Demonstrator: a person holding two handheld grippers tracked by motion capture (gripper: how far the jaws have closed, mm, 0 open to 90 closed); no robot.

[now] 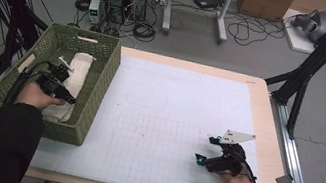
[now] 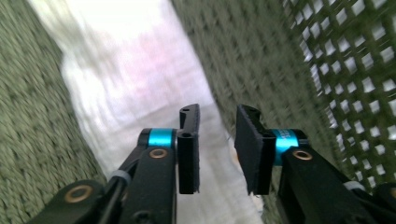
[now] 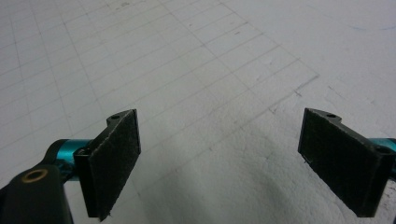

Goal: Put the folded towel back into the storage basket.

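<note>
One white cloth (image 1: 72, 86) lies in the green basket (image 1: 102, 81) at the tabletop's left edge. The left gripper (image 2: 217, 149) hangs over it, fingers slightly apart and empty: a release or regrasp step, I judge. The right gripper (image 3: 219, 163) rests near the right edge, fingers wide apart. Next, lift the left gripper clear.

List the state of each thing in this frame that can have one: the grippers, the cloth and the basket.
Left gripper: inside the basket above the cloth, jaws apart, nothing between the pads.
Right gripper: over the white grid mat, jaws wide open, nothing held.
White cloth: lying folded lengthwise on the basket floor, not gripped.
Green basket: upright on the table's left side, holding the cloth.
</note>
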